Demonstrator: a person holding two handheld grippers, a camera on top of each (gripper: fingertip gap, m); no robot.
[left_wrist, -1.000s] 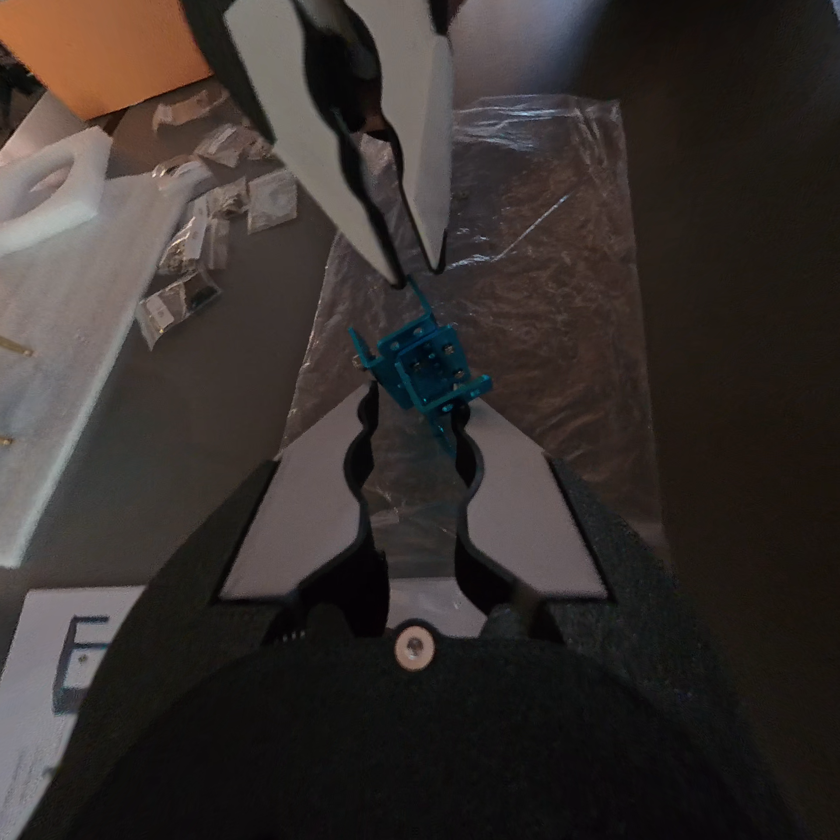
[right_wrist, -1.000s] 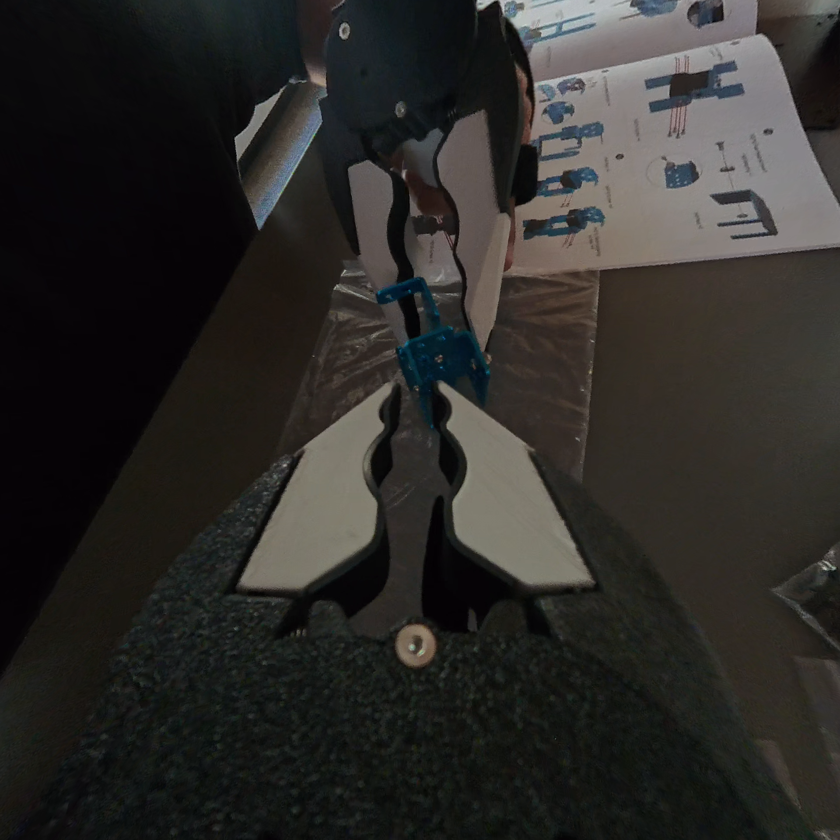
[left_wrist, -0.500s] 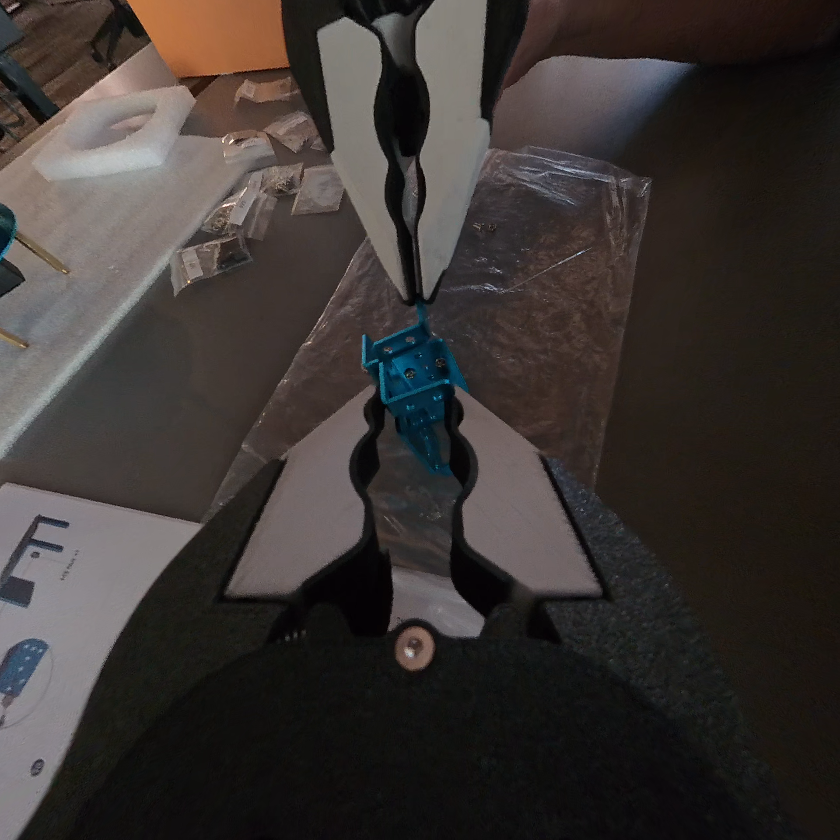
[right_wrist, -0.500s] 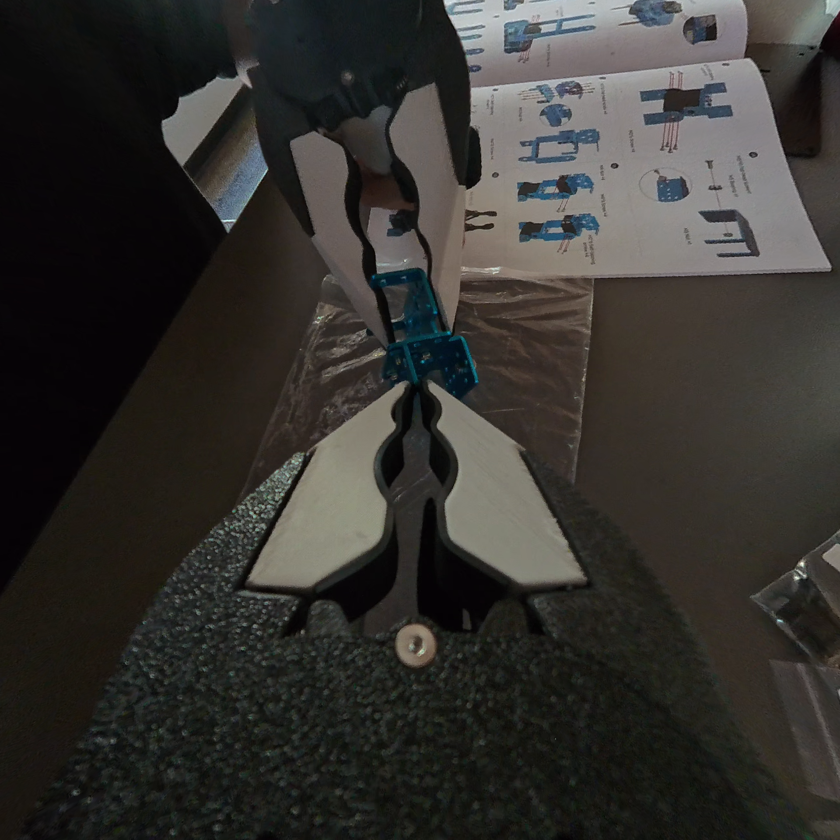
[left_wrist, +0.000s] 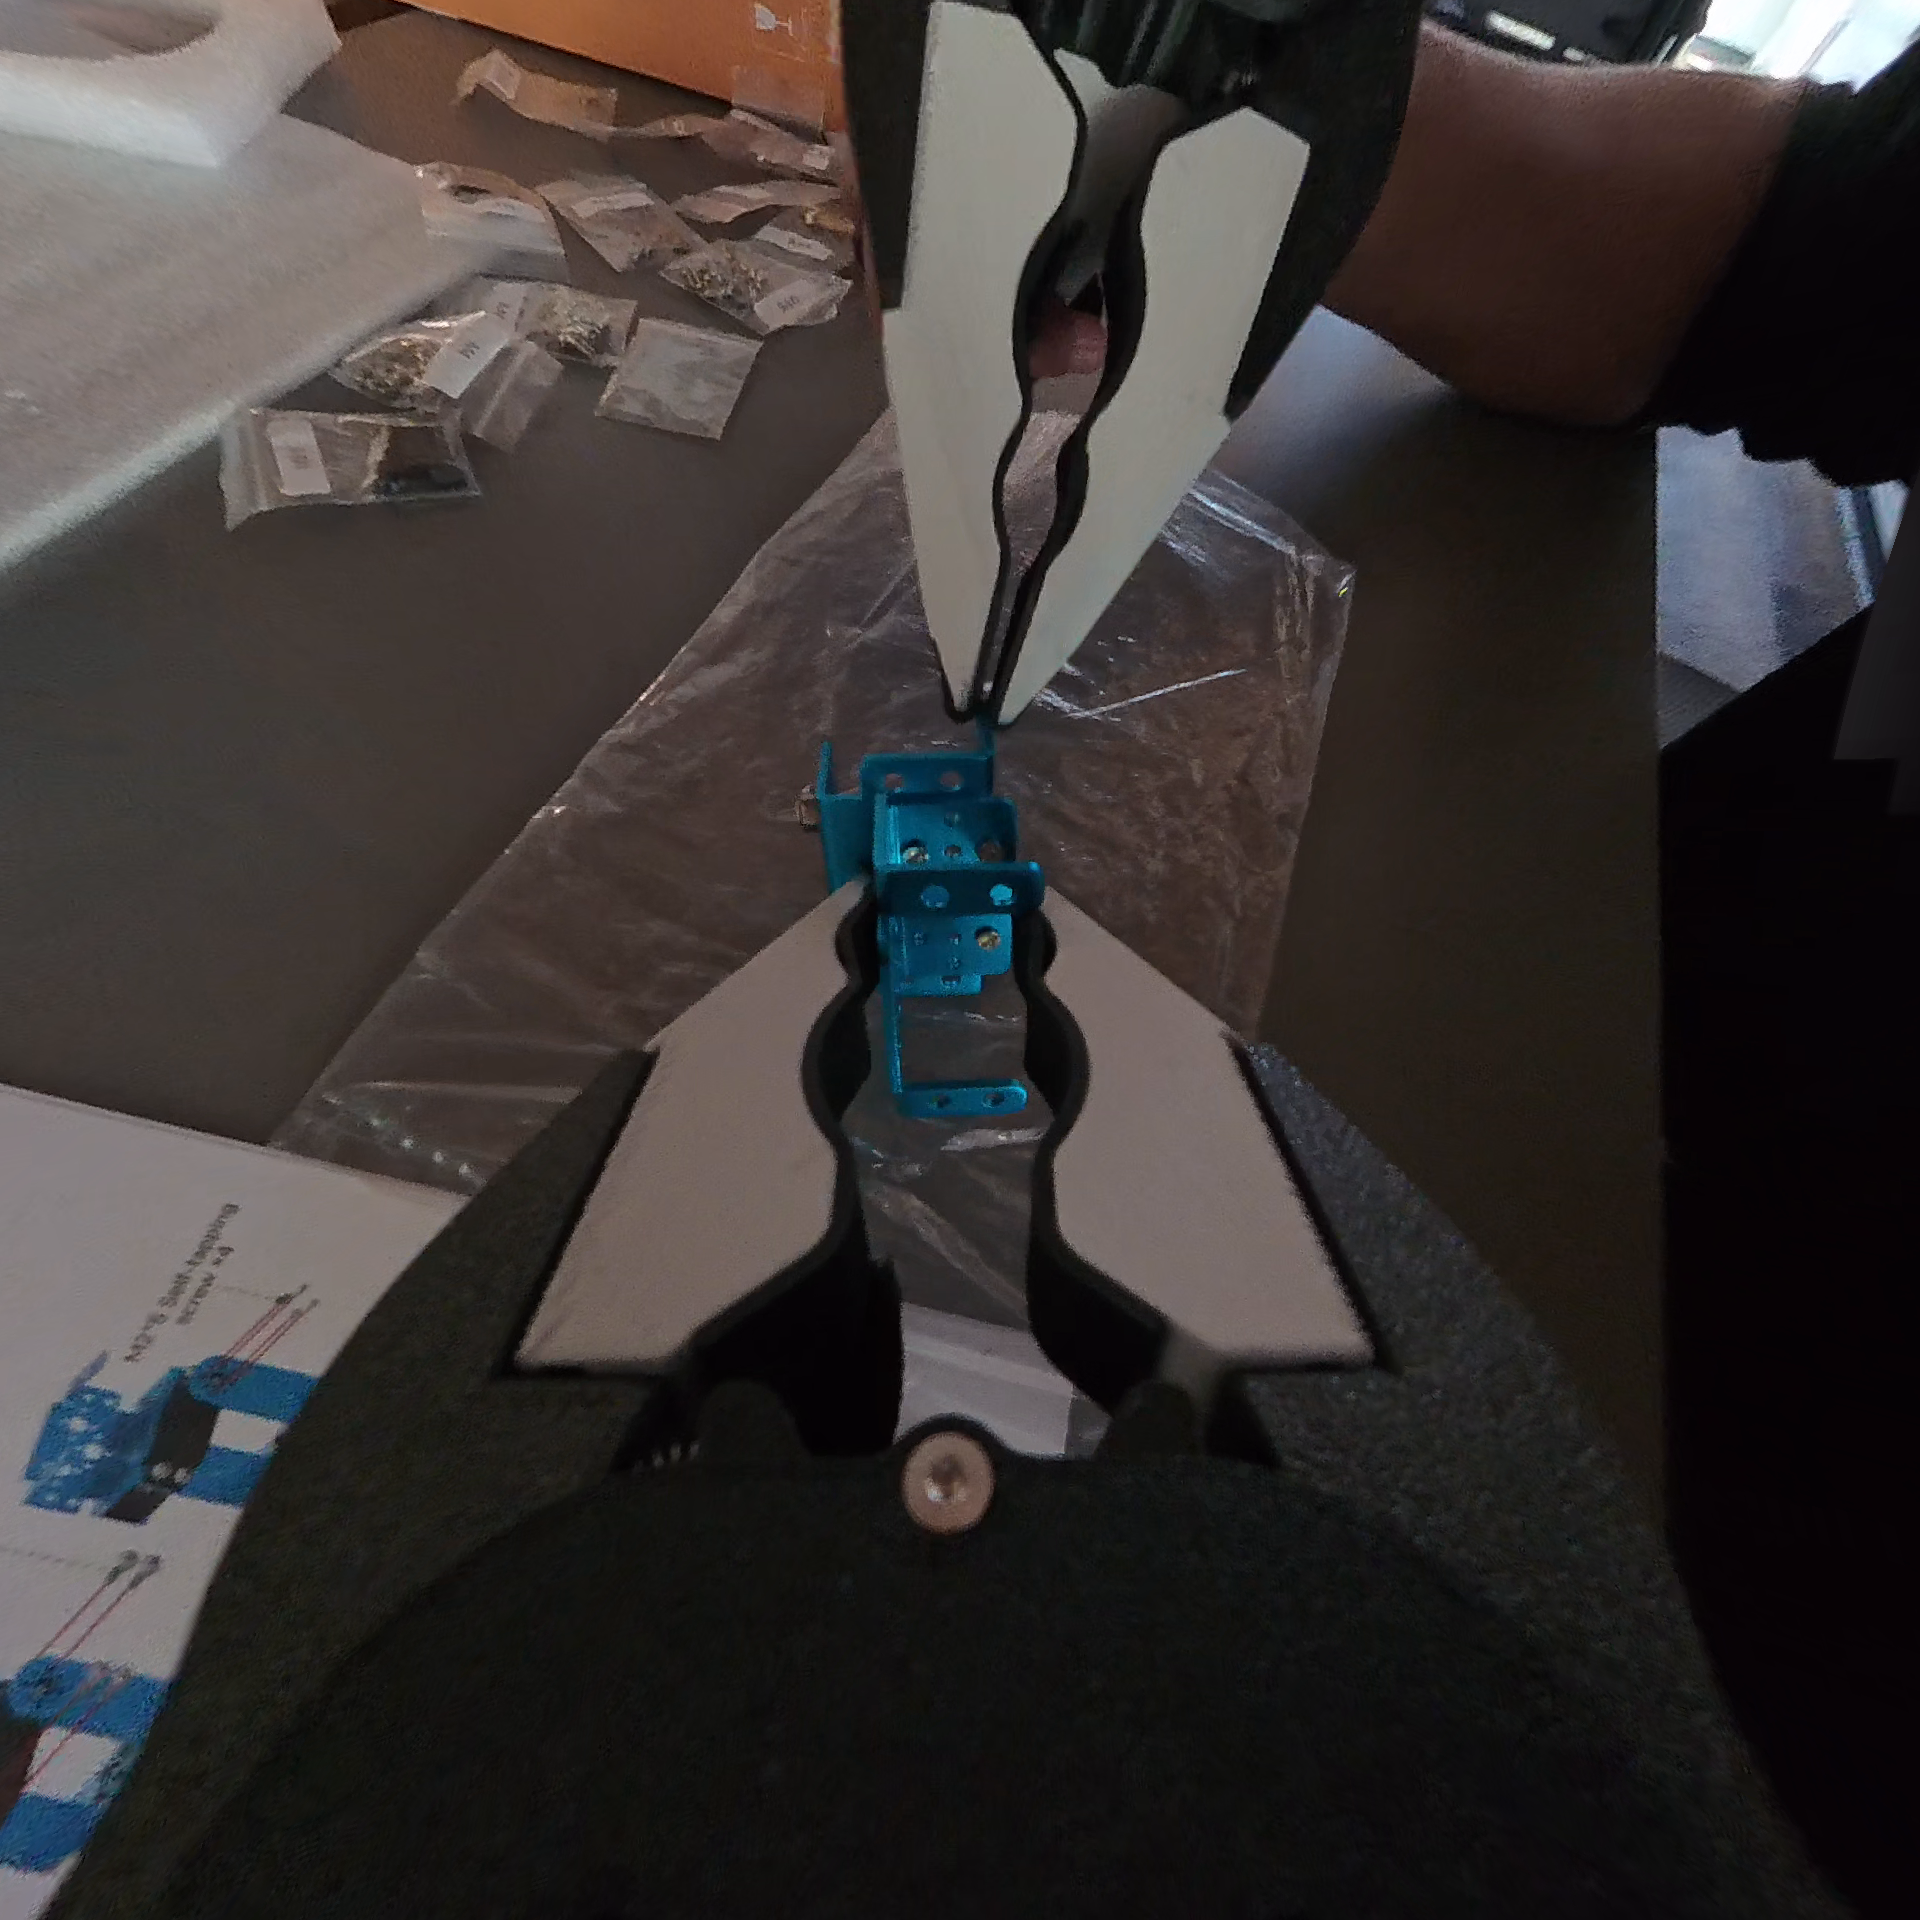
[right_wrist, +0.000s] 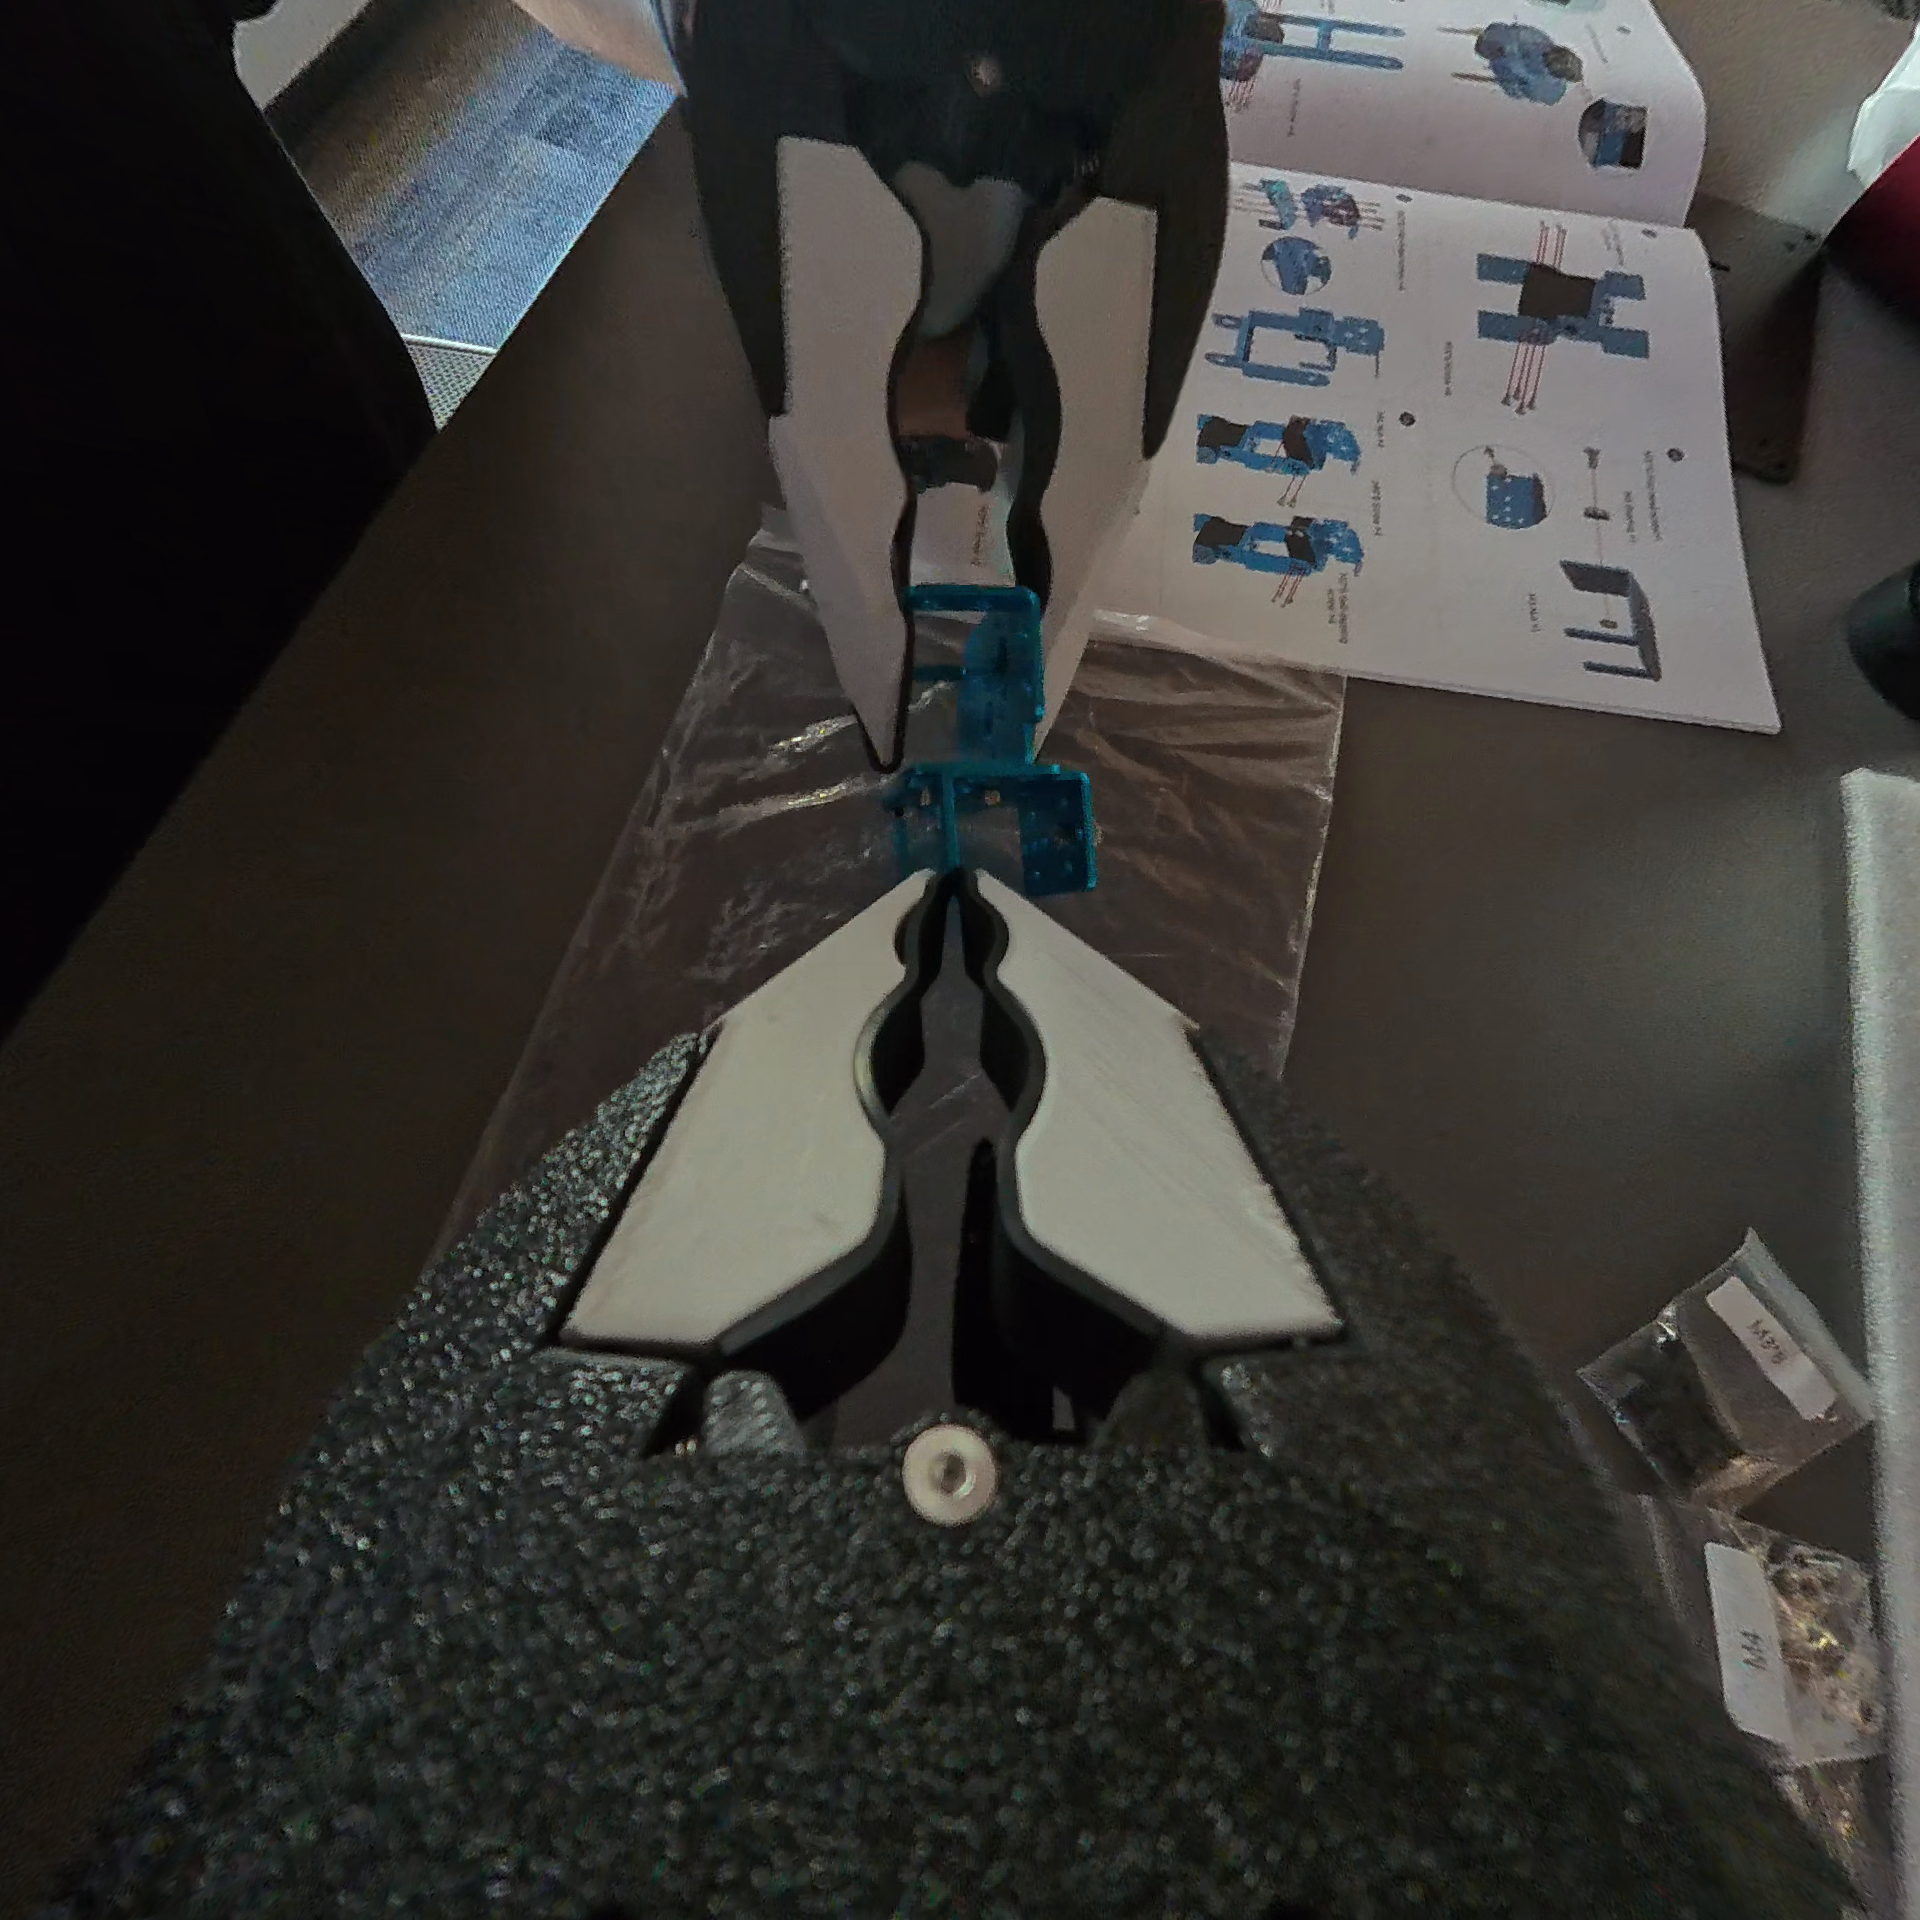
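left gripper (left_wrist: 951, 914) clamped around blue metal bracket assembly (left_wrist: 940, 883), right gripper (right_wrist: 951, 883) seemingly pinching its far edge, tips nearly together, both above clear plastic bag (left_wrist: 1195, 831) on brown table (left_wrist: 312, 727), instruction booklet (right_wrist: 1507, 416) beside, small parts bags (left_wrist: 582, 312) behind

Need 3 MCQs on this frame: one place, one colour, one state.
1. The metal bracket assembly hangs over: A) a plate B) a clear plastic sheet C) a towel.
2. Its colour: A) red B) blue C) silver.
3. The right claw is: A) wide open B) shut, empty C) shut on the bracket's thin tab.
Key: B, crinkled plastic shows beneath it; B, every plate is blue; C, its tips pinch the tab, while the left claw grips the other end.
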